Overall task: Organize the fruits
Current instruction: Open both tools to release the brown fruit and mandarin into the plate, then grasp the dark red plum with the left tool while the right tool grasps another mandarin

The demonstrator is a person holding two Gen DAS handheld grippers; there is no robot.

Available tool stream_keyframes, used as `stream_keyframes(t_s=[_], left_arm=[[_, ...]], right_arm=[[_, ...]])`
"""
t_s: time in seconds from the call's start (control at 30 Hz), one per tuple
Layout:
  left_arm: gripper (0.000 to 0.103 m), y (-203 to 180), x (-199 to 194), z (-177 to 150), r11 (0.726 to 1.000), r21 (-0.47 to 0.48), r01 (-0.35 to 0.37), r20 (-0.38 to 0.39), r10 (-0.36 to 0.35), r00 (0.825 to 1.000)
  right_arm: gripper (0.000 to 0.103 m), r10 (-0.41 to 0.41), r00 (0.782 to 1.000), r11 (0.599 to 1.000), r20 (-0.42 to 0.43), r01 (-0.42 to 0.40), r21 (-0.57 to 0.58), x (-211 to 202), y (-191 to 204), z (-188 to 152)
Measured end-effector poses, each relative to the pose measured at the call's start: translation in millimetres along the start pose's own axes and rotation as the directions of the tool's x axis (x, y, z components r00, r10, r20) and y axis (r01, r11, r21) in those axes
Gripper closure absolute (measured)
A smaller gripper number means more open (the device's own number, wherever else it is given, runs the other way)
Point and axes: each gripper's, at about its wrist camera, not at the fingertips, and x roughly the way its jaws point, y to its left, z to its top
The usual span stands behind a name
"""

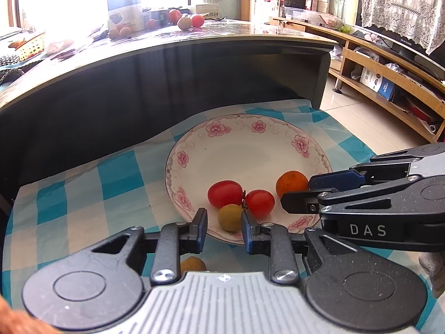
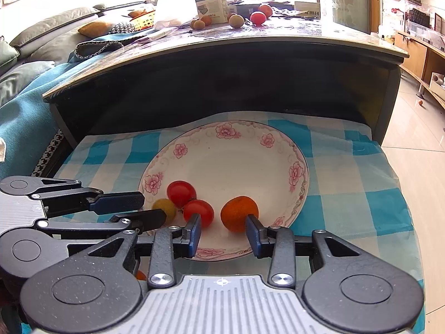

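A white plate with pink flowers lies on a blue checked cloth. On its near part lie two red tomatoes, a small orange and a yellow-green longan. My left gripper is open, its fingers either side of the longan, which rests on the plate. My right gripper is open just in front of the orange. Another longan lies on the cloth under the left gripper.
A dark table with a raised top stands behind the cloth, with more fruit and a box on it. A wooden shelf unit and tiled floor are at the right. A sofa is at the left.
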Motion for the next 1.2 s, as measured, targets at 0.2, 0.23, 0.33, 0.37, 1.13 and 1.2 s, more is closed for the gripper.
stream_keyframes(t_s=[0.2, 0.23, 0.33, 0.37, 1.13, 1.2], left_arm=[[0.067, 1.0, -3.6, 0.3, 1.000, 0.003, -0.002, 0.005, 0.002, 1.000], [0.067, 1.6, -4.7, 0.4, 1.000, 0.002, -0.002, 0.006, 0.002, 1.000], [0.067, 3.4, -8.7, 0.4, 1.000, 0.000, -0.001, 0.010, 0.001, 1.000], [0.067, 3.7, -10.1, 0.1, 1.000, 0.000, -0.001, 0.010, 0.001, 1.000], [0.067, 7.6, -43.5, -26.8, 0.997, 0.062, 0.042, -0.034, -0.040, 0.999], [0.067, 10.0, -48.1, -31.2, 0.997, 0.066, 0.050, -0.039, -0.047, 0.998]], right_arm=[[0.070, 0.002, 1.000, 1.000, 0.003, -0.002, 0.000, -3.7, 0.7, 0.0], [0.070, 0.003, 1.000, 1.000, 0.003, -0.003, -0.001, -4.5, 1.4, 0.2], [0.070, 0.010, 1.000, 1.000, 0.004, -0.010, -0.009, -7.7, 5.0, -0.1], [0.070, 0.013, 1.000, 1.000, 0.003, -0.013, -0.015, -8.4, 6.6, -0.2], [0.069, 0.073, 0.994, 0.993, -0.076, -0.080, -0.092, -23.3, 33.4, -21.1], [0.069, 0.093, 0.991, 0.991, -0.094, -0.101, -0.089, -24.3, 35.8, -24.5]])
